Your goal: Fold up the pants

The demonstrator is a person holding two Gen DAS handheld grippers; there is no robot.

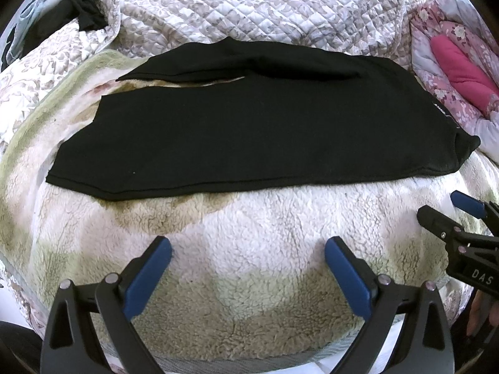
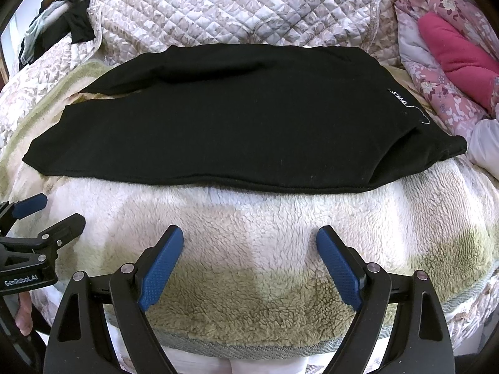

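Observation:
Black pants (image 1: 237, 137) lie flat across a fluffy cream blanket (image 1: 249, 249), waistband to the right with a small white label (image 2: 399, 96), legs running left. The two legs part slightly at the far left. My left gripper (image 1: 248, 249) hovers open over the blanket, short of the pants' near edge, with nothing between its blue pads. My right gripper (image 2: 249, 240) is also open and empty, just near of the same edge (image 2: 249, 187). Each gripper shows in the other's view: the right one (image 1: 449, 205) at the right border, the left one (image 2: 53, 208) at the left border.
A quilted floral bedspread (image 1: 249, 9) rises behind the pants. A pink floral quilt with a magenta cushion (image 1: 461, 71) sits at the right. Dark clothes (image 1: 84, 12) hang at the far left. A person's fingers (image 2: 23, 321) grip the left gripper's handle.

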